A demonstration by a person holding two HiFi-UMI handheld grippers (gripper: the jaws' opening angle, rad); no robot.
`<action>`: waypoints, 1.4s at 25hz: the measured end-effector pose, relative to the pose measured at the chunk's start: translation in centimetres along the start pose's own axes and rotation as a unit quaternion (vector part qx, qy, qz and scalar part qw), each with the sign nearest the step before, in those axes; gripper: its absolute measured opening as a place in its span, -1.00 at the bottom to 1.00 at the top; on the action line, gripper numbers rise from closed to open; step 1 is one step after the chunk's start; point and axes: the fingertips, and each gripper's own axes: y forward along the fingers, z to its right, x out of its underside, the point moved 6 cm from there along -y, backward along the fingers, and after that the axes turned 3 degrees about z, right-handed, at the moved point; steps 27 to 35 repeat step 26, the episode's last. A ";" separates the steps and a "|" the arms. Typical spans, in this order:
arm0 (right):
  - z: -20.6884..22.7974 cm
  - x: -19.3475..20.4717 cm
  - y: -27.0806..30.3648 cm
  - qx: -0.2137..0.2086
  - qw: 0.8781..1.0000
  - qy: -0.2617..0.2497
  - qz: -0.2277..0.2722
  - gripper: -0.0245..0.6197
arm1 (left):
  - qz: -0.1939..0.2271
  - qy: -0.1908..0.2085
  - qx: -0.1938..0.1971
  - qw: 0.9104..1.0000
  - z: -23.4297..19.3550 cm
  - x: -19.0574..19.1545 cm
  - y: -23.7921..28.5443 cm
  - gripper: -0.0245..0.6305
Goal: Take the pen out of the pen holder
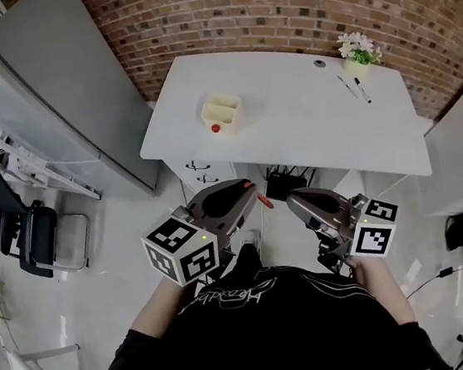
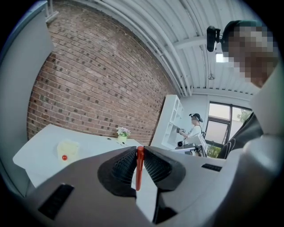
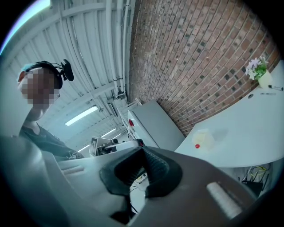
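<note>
Red plastic is showing between the pads of my left gripper [image 2: 139, 153]: it is clamping a slim red pen [image 2: 139, 168], pinched at the jaw tips with its long axis running across the jaws rather than along the line they are pointing. From the head view the pen's end is poking out just beside that gripper's nose [image 1: 249, 193]. My right gripper [image 3: 143, 150] is sitting with its jaw tips closed together and nothing between them, and it is hanging level beside the left one.

Looking further out, the pen holder [image 1: 221, 111], a pale yellow box, is standing on the white table [image 1: 307, 120] against the brick wall. It is lying straight ahead of both grippers and well apart from them, with open floor in between. A small round red tip [image 1: 216, 127] is showing at its near edge; I am taking it for a pen's end, though I cannot tell how that thing is lying.

I am judging the left gripper to be the nearer one, since the holder is sitting slightly to its side. With that one occupied, any further pick is falling to the right gripper, which would be crossing over.
</note>
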 end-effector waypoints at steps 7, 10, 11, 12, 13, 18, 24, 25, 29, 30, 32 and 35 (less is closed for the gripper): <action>-1.9 1.0 -1.5 -0.007 1.000 -0.023 -0.005 -0.92 | 0.005 0.005 0.008 1.000 2.2 0.6 -0.8 -0.76; -2.3 1.3 -2.0 -0.003 1.000 -0.024 -0.003 -0.92 | 0.007 0.004 0.010 1.000 2.7 0.9 -1.3 -0.76; -2.5 1.4 -2.1 -0.002 1.000 -0.025 -0.003 -0.92 | 0.007 0.003 0.011 1.000 2.8 0.9 -1.4 -0.76; -2.6 1.4 -2.2 -0.002 1.000 -0.025 -0.002 -0.92 | 0.008 0.003 0.011 1.000 2.8 0.9 -1.5 -0.76; -2.7 1.4 -2.2 -0.002 1.000 -0.026 -0.002 -0.92 | 0.009 0.003 0.011 1.000 2.9 0.8 -1.6 -0.76; -3.2 1.4 -2.5 -0.001 1.000 -0.029 -0.001 -0.92 | 0.013 0.003 0.014 1.000 3.5 0.8 -1.7 -0.76; -3.8 1.7 -2.5 -0.006 0.999 -0.032 -0.003 -0.92 | 0.016 0.005 0.011 1.000 4.0 0.8 -2.4 -0.76; -4.0 1.8 -2.5 -0.006 0.999 -0.032 -0.003 -0.92 | 0.017 0.005 0.011 1.000 4.1 0.9 -2.5 -0.76; -4.1 1.9 -2.5 -0.007 0.999 -0.032 -0.003 -0.92 | 0.017 0.005 0.011 1.000 4.2 1.0 -2.7 -0.76; -4.1 1.9 -2.5 -0.007 0.999 -0.032 -0.003 -0.92 | 0.017 0.005 0.011 1.000 4.2 1.0 -2.7 -0.76; -4.1 1.9 -2.5 -0.007 0.999 -0.032 -0.003 -0.92 | 0.017 0.005 0.011 1.000 4.2 1.0 -2.7 -0.76; -4.1 1.9 -2.5 -0.007 0.999 -0.032 -0.003 -0.92 | 0.017 0.005 0.011 1.000 4.2 1.0 -2.7 -0.76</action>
